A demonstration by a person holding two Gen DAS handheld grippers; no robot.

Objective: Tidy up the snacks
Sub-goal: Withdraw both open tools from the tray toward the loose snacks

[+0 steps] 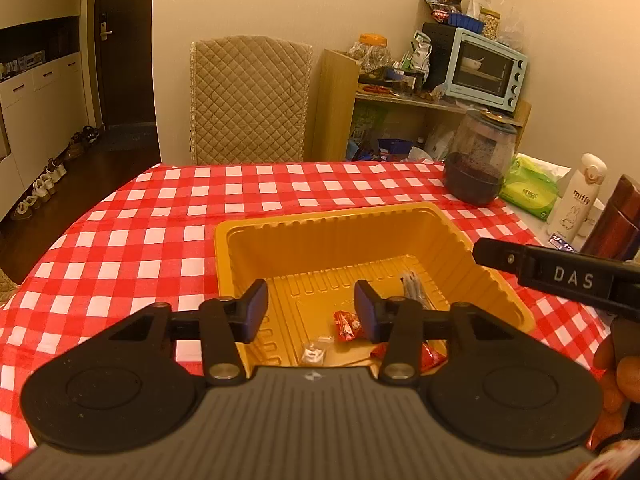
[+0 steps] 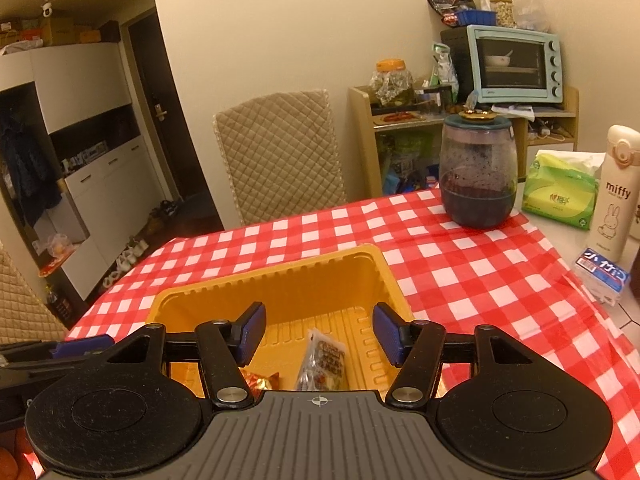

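Tray (image 1: pixel 496 292): I see it on the tablecloth (image 1: pixel 120 240), near the table's front edge; several snack packets (image 1: pixel 346 324) lie inside
Jar (image 2: pixel 478 176): behind the tray, to its right
Tissue pack (image 2: pixel 560 192): right of the jar
Bottle (image 2: pixel 614 196): right of the tissue pack
Chair (image 1: pixel 250 100): behind the table
Shelf (image 2: pixel 400 128): right of the chair; oven (image 2: pixel 516 64) on top
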